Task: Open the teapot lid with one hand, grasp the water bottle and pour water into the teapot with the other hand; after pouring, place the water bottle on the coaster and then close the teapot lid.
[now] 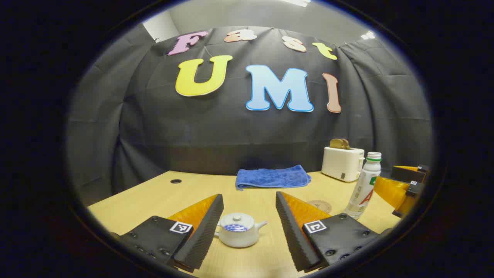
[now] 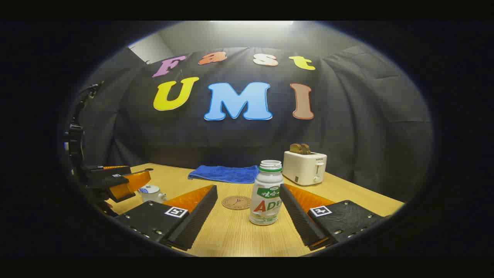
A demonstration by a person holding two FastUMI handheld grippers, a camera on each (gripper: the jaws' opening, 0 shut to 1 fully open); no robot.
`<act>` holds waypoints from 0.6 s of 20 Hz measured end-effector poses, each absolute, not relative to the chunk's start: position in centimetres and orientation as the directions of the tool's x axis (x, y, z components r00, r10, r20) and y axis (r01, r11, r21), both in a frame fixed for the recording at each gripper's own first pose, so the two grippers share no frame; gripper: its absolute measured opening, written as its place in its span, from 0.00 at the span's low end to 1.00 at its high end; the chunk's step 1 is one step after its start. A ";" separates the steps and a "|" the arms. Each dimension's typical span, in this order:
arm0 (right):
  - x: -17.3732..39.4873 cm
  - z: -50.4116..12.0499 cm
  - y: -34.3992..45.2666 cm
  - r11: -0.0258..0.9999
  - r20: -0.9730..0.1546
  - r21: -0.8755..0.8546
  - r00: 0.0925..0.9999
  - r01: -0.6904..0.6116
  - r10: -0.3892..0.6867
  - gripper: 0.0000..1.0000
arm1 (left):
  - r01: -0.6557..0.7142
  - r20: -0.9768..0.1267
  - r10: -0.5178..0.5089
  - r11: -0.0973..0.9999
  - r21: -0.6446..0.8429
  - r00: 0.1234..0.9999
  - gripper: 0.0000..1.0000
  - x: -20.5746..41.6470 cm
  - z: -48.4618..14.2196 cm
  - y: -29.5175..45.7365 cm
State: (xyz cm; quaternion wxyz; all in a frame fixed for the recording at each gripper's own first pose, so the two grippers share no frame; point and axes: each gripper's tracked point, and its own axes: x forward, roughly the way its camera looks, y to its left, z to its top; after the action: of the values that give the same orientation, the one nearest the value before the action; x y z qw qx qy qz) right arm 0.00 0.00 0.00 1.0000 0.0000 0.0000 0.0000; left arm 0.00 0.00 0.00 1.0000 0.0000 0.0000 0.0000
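Note:
A small white teapot (image 1: 239,229) with a blue pattern stands on the table, its lid (image 1: 236,219) on, between the open fingers of my left gripper (image 1: 249,197); neither finger touches it. A white water bottle (image 2: 266,193) with a green-ringed top stands upright between the open fingers of my right gripper (image 2: 247,189), nearer the right finger, no contact visible. A round brown coaster (image 2: 236,202) lies just left of the bottle. The left gripper view has the bottle (image 1: 362,185), the coaster (image 1: 320,205) and my right gripper (image 1: 401,183) at the right. The right gripper view has the teapot (image 2: 151,193) and my left gripper (image 2: 123,175) at the left.
A folded blue towel (image 1: 272,177) lies at the back of the wooden table (image 1: 131,204). A white toaster (image 1: 342,162) holding bread stands at the back right, behind the bottle. A small round hole (image 1: 176,181) is in the tabletop at the back left.

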 end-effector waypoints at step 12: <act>1.1 -2.9 -1.6 0.999 -0.056 0.039 0.998 0.020 -0.018 0.99 | -0.026 -0.082 0.025 1.000 -0.008 0.996 0.77 4.8 -4.5 2.3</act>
State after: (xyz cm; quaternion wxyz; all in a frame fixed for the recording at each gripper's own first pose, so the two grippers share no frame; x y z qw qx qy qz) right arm 1.14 -1.55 -2.88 0.9994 0.0198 0.0279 -0.0097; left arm 4.76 2.32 -4.54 0.9991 -0.0044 0.0409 0.0128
